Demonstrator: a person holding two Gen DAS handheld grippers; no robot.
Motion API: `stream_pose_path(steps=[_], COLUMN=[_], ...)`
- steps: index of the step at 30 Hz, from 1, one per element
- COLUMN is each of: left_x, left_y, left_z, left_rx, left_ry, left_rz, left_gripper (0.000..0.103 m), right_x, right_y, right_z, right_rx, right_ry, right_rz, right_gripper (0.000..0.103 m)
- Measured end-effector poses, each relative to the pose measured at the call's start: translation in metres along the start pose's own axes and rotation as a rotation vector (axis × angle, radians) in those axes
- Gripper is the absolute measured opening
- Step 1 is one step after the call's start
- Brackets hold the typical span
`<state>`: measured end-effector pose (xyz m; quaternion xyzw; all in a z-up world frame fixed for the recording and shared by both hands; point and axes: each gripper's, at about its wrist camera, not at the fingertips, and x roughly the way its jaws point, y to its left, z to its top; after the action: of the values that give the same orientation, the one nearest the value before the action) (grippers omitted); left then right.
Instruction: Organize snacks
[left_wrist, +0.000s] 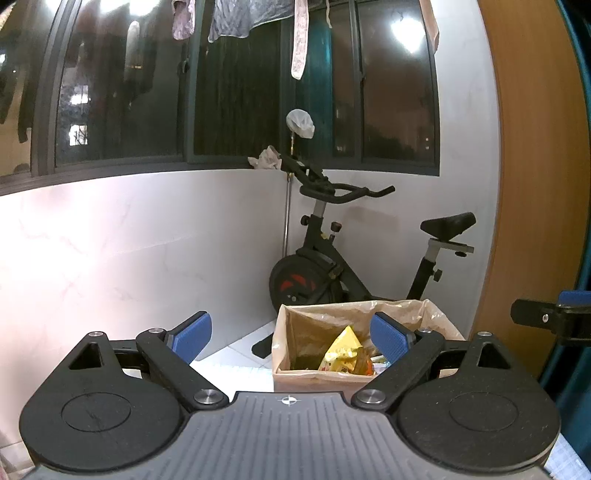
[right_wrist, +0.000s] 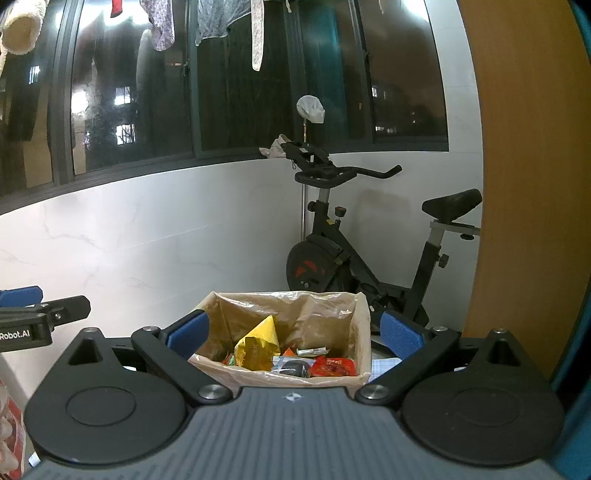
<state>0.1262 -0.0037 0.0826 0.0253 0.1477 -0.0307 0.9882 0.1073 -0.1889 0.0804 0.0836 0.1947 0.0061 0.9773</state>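
Note:
A cardboard box lined with clear plastic stands ahead of both grippers and holds several snack packets: a yellow bag, a red packet and a dark one. The box and yellow bag also show in the left wrist view. My left gripper is open and empty, raised before the box. My right gripper is open and empty, its fingers framing the box. Each gripper shows at the edge of the other's view.
A black exercise bike stands behind the box in the corner. A white tiled wall with dark windows runs along the back. A wooden panel rises at the right. Laundry hangs overhead.

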Motion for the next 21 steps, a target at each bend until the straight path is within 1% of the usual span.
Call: stream_pose_path(steps=[5,21], left_x=[-0.0043,-0.0039], left_y=[0.0010,0.0096], left_z=[-0.0012,-0.0016], left_rx=[0.000,0.001], left_ry=[-0.014,-0.016], left_rz=[-0.006,-0.039], left_gripper=[0.094,0.094], right_x=[-0.0006,-0.0045], right_y=[-0.0008,-0.0007], right_z=[-0.0002,0.0010], right_rx=[-0.006,-0.009], right_ry=[-0.003,-0.020], right_rz=[0.002,0.003], right_gripper=[0.101,0.101])
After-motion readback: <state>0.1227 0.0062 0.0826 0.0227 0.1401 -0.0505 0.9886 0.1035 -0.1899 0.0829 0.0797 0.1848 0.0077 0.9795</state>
